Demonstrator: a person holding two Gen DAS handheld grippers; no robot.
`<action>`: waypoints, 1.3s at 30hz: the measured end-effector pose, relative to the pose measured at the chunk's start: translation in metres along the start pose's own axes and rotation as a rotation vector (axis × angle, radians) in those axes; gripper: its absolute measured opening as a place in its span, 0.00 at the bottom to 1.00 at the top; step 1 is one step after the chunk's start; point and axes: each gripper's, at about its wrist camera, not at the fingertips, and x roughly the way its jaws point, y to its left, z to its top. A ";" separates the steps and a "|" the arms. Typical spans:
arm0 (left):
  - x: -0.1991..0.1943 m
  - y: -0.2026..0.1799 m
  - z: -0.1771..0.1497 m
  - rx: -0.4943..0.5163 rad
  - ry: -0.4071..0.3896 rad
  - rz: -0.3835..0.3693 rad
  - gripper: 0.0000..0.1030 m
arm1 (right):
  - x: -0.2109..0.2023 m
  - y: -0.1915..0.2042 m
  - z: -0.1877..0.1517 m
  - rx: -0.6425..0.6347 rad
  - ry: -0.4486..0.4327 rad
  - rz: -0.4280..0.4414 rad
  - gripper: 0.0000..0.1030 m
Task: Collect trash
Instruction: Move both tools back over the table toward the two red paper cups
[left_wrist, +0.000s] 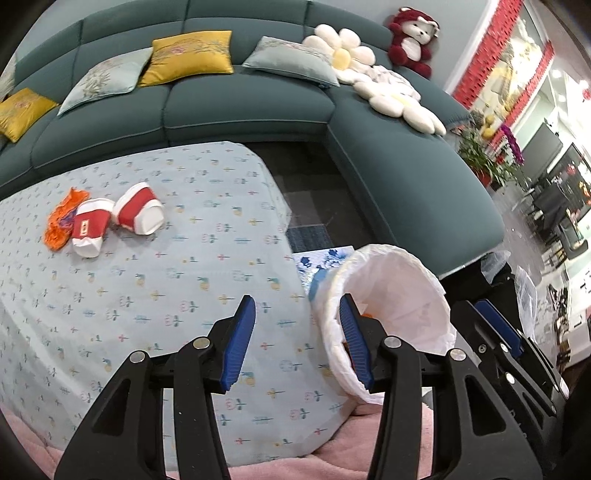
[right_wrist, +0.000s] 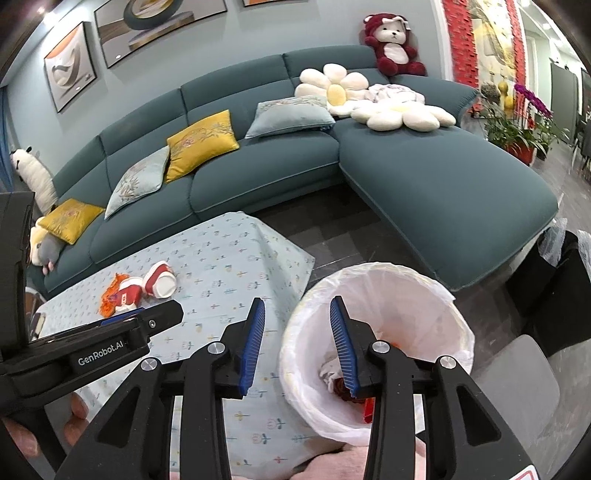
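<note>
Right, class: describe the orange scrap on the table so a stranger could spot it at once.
Start at the teal sofa, then drop to the table under the pale floral cloth before it. Two crushed red-and-white paper cups lie together there; the orange scrap lies against the outer cup, frilly and crumpled, the only orange thing on the cloth.
</note>
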 end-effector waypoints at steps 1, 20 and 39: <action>-0.002 0.006 0.000 -0.009 -0.003 0.005 0.44 | 0.000 0.005 0.000 -0.007 0.001 0.004 0.35; -0.014 0.120 -0.002 -0.186 -0.028 0.076 0.48 | 0.029 0.107 -0.004 -0.136 0.056 0.074 0.35; 0.012 0.271 -0.010 -0.417 0.026 0.167 0.53 | 0.113 0.208 -0.014 -0.215 0.178 0.149 0.35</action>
